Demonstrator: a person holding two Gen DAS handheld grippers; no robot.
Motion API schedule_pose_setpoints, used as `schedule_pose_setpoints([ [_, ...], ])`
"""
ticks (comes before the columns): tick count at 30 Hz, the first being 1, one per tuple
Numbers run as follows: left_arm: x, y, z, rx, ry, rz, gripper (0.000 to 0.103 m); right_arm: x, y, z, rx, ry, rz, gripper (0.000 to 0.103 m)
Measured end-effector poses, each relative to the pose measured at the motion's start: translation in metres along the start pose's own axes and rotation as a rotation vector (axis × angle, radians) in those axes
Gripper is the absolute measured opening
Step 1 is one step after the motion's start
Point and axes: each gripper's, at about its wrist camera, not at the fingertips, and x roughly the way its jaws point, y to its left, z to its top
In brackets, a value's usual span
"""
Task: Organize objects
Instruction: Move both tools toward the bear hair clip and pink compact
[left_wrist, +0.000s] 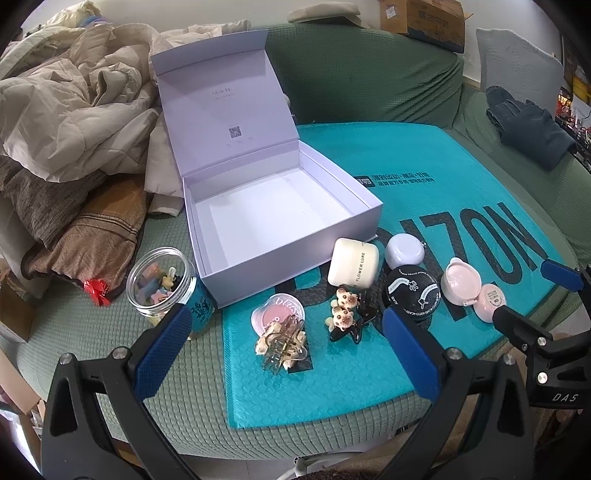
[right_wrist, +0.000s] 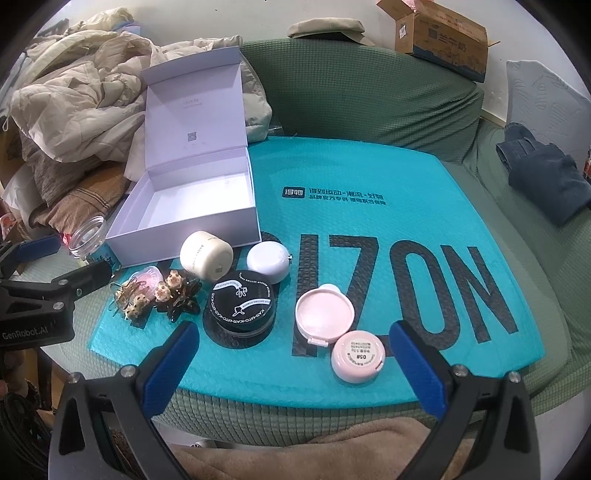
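Sofa (right_wrist: 351, 103): green textured cover, fills the background; the landmark for what follows.
Clothes pile (left_wrist: 70, 110): cream padded jackets heaped over brown garments, at the sofa's left end.
Cardboard box (right_wrist: 443, 40): brown, flaps open, blue print on its side, on top of the sofa's backrest towards the right.
Denim garment (right_wrist: 543, 177): dark blue, crumpled on the sofa's right seat.
Pale cushion (right_wrist: 546, 99): grey-white with embossed pattern, leaning at the sofa's far right end.
Beige flat item (right_wrist: 325, 27): on the backrest, left of the cardboard box.
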Motion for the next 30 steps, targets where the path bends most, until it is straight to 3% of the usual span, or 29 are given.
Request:
schedule_pose_setpoints([
  [22,0.0023,-0.0016,-0.0015,-0.052,0.009,0.028,0.103,0.0004,-0.0039,-0.0006,0.019,0.004,-0.008,0.103],
  [23,0.0024,-0.002,-0.0015,-0.108,0.01,0.064,0.103,0.0002,-0.0039,-0.0012,0.02,0.003,-0.009,0.103],
  [30,0.0036,-0.0048,-0.0024,-0.116,0.013,0.067,0.103,-0.0003,-0.0048,-0.002,0.023,0.005,-0.012,0.103],
])
